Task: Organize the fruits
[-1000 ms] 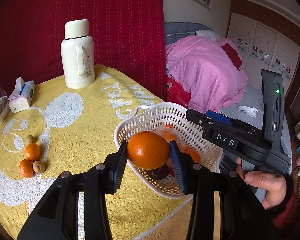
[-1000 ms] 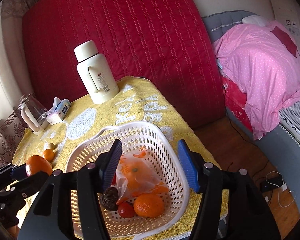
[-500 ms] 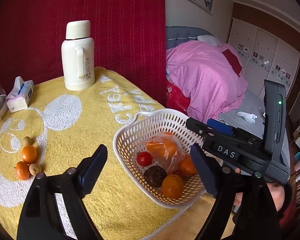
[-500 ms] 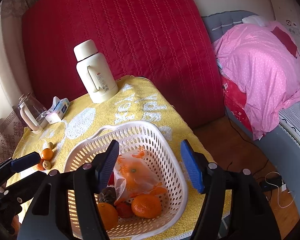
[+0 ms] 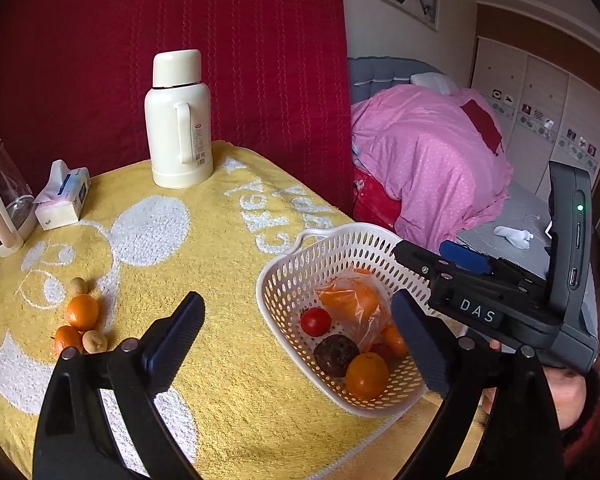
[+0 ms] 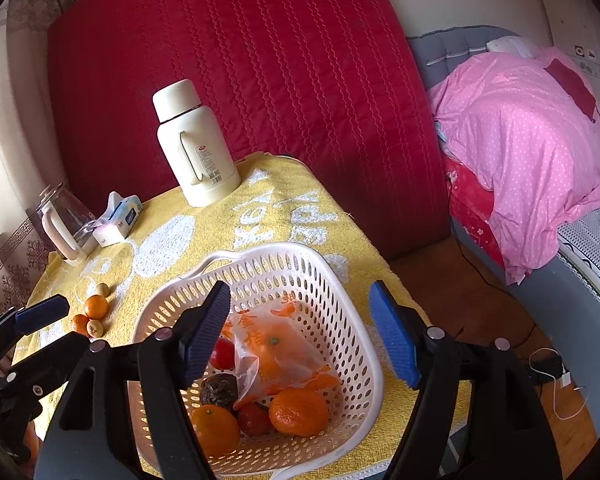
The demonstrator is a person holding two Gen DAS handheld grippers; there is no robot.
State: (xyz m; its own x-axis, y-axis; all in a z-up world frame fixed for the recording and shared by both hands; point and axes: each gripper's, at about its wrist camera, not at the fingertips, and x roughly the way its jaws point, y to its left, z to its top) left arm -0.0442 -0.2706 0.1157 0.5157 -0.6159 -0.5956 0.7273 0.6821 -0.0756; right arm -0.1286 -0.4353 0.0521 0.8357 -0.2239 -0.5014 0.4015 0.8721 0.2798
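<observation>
Your white perforated basket point(image 6: 352, 300) sits at the cloth's near right edge, holding a bagged orange point(image 6: 276, 354), a tomato point(image 5: 316, 321), a dark wrinkled fruit point(image 5: 335, 354) and loose oranges point(image 5: 367, 375) (one lies at 6 o'clock inside). At its 9 o'clock, well apart, two small oranges point(image 5: 82, 312) and two tan fruits point(image 5: 94, 341) cluster.

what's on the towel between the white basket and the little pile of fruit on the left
Nothing: between the basket and the loose fruit, only bare yellow towel shows, clearest in the left wrist view.
</observation>
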